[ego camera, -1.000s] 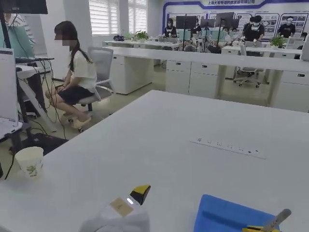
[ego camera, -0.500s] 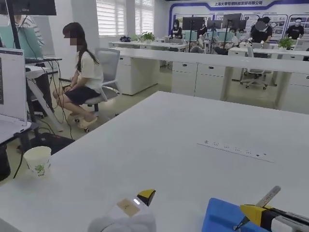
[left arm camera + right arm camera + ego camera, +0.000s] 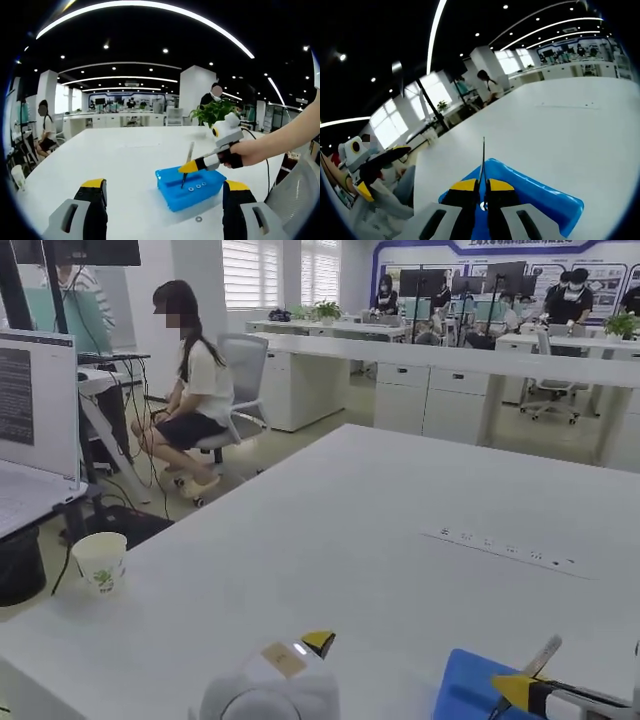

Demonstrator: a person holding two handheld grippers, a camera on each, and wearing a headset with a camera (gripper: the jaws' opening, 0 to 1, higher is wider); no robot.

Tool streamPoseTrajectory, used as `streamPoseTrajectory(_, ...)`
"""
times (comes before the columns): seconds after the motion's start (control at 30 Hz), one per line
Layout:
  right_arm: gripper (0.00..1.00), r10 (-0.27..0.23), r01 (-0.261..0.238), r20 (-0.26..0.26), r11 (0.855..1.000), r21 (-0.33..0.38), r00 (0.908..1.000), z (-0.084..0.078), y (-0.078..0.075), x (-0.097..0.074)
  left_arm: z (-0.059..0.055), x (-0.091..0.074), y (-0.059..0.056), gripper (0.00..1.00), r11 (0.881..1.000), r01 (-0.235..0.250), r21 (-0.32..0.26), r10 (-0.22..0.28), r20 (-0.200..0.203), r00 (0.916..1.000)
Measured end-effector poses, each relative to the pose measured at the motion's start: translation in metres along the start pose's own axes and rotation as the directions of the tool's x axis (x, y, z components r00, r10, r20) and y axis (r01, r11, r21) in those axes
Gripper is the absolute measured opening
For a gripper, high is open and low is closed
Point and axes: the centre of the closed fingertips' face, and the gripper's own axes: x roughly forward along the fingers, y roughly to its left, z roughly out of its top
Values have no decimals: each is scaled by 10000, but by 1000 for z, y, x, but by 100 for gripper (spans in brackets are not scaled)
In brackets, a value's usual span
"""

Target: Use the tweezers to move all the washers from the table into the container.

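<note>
Washers (image 3: 198,185): some in container (image 3: 172,197), stray washer (image 3: 199,218) just beside it; R gripper (image 3: 189,167) clamps tweezers (image 3: 191,150), tip load unclear; nxt: pinch stray precisely.

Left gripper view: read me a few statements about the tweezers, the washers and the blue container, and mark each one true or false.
1. The right tongs are shut on the tweezers, whose tip points down into the blue container. True.
2. The blue container is empty. False: several washers lie inside it.
3. A loose washer lies on the table, outside the container. True.
4. The left tongs grip a washer. False: their jaws stand wide apart with nothing held between them.
</note>
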Motion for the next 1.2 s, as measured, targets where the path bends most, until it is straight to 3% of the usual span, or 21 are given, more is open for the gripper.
streamPoseTrajectory(0.07,3,-3,2,-148,10000,-86,9999,-3,-4,2,-2,0,0,96,9999,35,-115,-36,-135,9999)
streamPoseTrajectory(0.27,3,-184,181,-241,9998,-120,9995,-4,-15,4,3,-1,1,96,9999,4,-146,-2,170,9999)
streamPoseTrajectory(0.43,3,-333,324,-539,9993,-176,9980,-11,-21,5,1,-1,3,95,9998,-69,-173,71,88,9999)
streamPoseTrajectory(0.53,3,-320,309,-539,9993,-216,9980,-12,-20,5,4,-1,2,95,9996,11,-279,-4,259,9997)
streamPoseTrajectory(0.57,3,-312,295,-576,9991,-301,9979,-13,-20,4,8,-2,3,95,9993,48,-382,-28,518,9987)
streamPoseTrajectory(0.7,4,-299,267,-677,9985,-477,9973,-15,-18,3,5,-2,6,95,9990,-79,-441,95,350,9993)
streamPoseTrajectory(0.83,4,-163,139,-448,9986,-518,9989,-12,-11,0,9,-3,4,95,9987,13,-512,16,575,9983)
streamPoseTrajectory(0.9,4,-136,116,-310,9979,-631,9994,-9,-7,-3,7,-3,5,95,9987,-49,-505,74,497,9987)
streamPoseTrajectory(1.2,4,447,-379,861,9962,-789,9953,17,23,-20,6,-3,6,94,9985,-28,-546,55,493,9988)
